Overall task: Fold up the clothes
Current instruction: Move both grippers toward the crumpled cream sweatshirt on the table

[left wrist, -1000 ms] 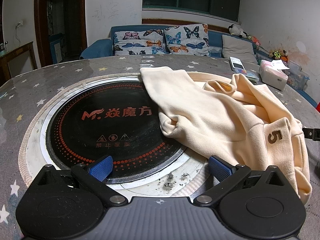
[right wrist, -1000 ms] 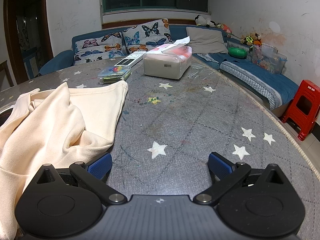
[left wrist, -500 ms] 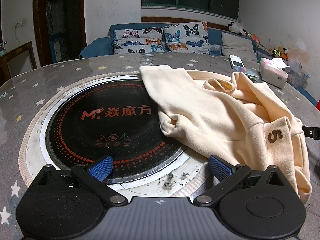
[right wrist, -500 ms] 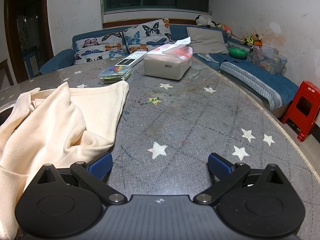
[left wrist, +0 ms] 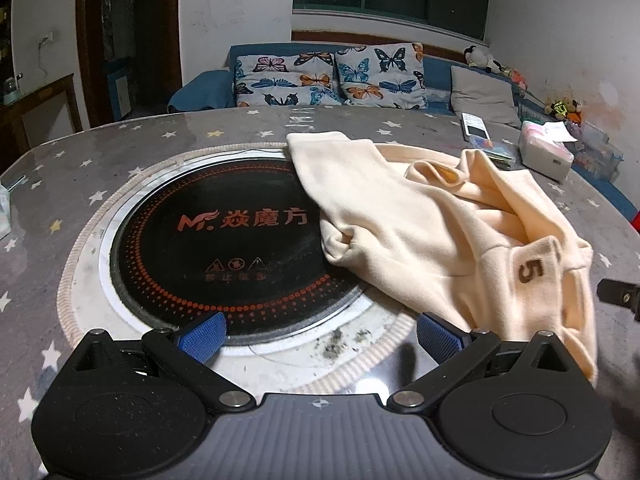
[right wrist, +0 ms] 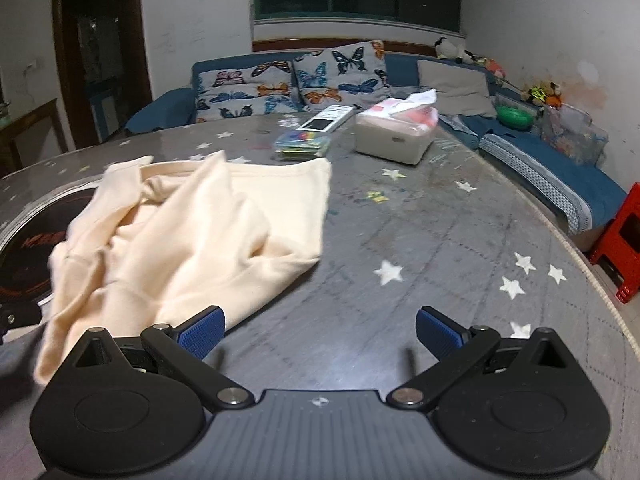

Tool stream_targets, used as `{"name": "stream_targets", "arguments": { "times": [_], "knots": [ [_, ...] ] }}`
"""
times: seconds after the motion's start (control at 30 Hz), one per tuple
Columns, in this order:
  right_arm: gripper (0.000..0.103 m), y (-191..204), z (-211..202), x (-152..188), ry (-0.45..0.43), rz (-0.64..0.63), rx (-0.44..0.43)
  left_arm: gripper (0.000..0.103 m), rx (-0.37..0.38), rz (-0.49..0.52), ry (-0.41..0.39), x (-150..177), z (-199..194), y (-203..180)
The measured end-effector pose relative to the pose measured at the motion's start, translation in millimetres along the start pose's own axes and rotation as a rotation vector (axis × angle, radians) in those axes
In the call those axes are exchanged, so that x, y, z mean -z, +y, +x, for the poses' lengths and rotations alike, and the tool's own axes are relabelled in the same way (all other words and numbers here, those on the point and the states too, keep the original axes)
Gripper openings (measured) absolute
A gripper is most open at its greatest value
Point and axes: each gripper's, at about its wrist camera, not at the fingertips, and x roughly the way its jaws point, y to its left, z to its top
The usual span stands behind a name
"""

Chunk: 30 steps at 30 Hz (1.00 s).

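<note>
Grey star-printed cloth covers your round desk (right wrist: 440, 248), with a black hotplate (left wrist: 224, 248) set in its middle and a blue sofa (left wrist: 208, 92) behind. Your cream sweatshirt (left wrist: 432, 232) lies crumpled, partly over the hotplate's right edge and partly on the cloth, a brown "5" patch (left wrist: 530, 271) showing. Your left hand-held gripper (left wrist: 320, 332) is released above the hotplate rim. Your right hand-held gripper (right wrist: 320, 332) is released too, its left finger just beside the sweatshirt's near edge.
</note>
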Motion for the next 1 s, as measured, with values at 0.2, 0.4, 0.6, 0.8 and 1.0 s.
{"name": "stream_targets", "arguments": {
  "times": [0.2,0.4,0.6,0.8,1.0],
  "knots": [
    [0.103,16.3,-18.3,12.4,0.004,-0.030,-0.019,0.103,0.004,-0.002,0.012,4.7,-15.2,-5.3],
    [0.103,26.0,-31.8,22.9,0.012,-0.026,-0.056,0.103,0.010,-0.004,0.013,7.1,-29.0,-9.6],
    [0.103,33.3,-42.6,31.3,0.013,-0.027,-0.081,0.103,0.013,0.006,0.018,11.5,-38.4,-14.6],
    [0.103,35.2,-50.5,34.9,0.008,-0.022,-0.094,0.103,0.014,0.008,0.028,14.9,-43.2,-17.3],
    [0.103,35.2,-55.2,36.8,0.001,-0.010,-0.107,0.103,0.003,0.008,0.032,14.3,-46.0,-18.8]
  ]
}}
